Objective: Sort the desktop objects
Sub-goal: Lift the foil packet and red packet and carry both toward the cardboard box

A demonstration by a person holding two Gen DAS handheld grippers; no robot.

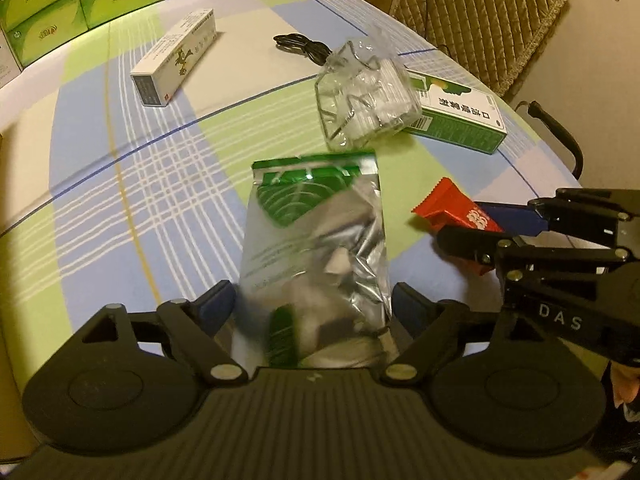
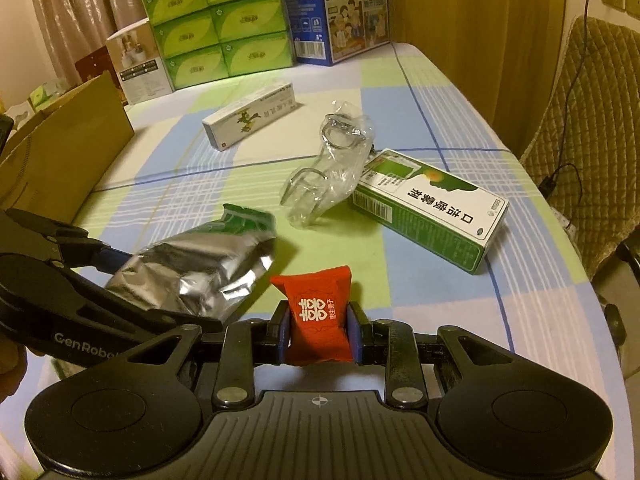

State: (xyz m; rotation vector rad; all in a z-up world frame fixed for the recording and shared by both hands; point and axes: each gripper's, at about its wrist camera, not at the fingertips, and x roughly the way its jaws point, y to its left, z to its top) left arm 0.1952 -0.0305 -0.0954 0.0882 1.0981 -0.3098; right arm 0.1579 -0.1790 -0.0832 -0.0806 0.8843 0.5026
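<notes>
1. Tabletop (image 2: pixel 520 292): covered in a checked cloth and filling the middle of both views. A cardboard box (image 2: pixel 60 152) stands open at the left edge of the right wrist view, and stacked green cartons (image 2: pixel 220 24) sit at upper centre.

2. Green and white carton (image 2: pixel 432 208): lying flat at right centre. A crumpled clear plastic wrapper (image 2: pixel 328 168) is touching its near end.

3. Long white carton (image 2: pixel 248 116): lying flat at upper centre, well apart from everything else.

4. Silver foil pouch (image 1: pixel 316 248): at lower centre of the left wrist view. My left claw (image 1: pixel 314 312) is closed on its lower end with a pad on each side. The green top end is blurred there, and I cannot tell whether it is clear of the cloth.

5. Red sachet (image 2: pixel 320 316): at lower centre of the right wrist view, pinched upright between the pads of my right claw (image 2: pixel 318 334).

6. Black cable (image 1: pixel 300 46): coiled at upper centre of the left wrist view, beyond the wrapper.

7. Risks, as I judge them:
   - The two claws are close together, so a careless swing could knock one load against the other.
   - Foil is slick and crushes easily, so the pouch may slip out or sag.
   - The sachet is soft, so a squeeze may deform it or let it twist free.
   - A low pass could drag the wrapper along.
</notes>
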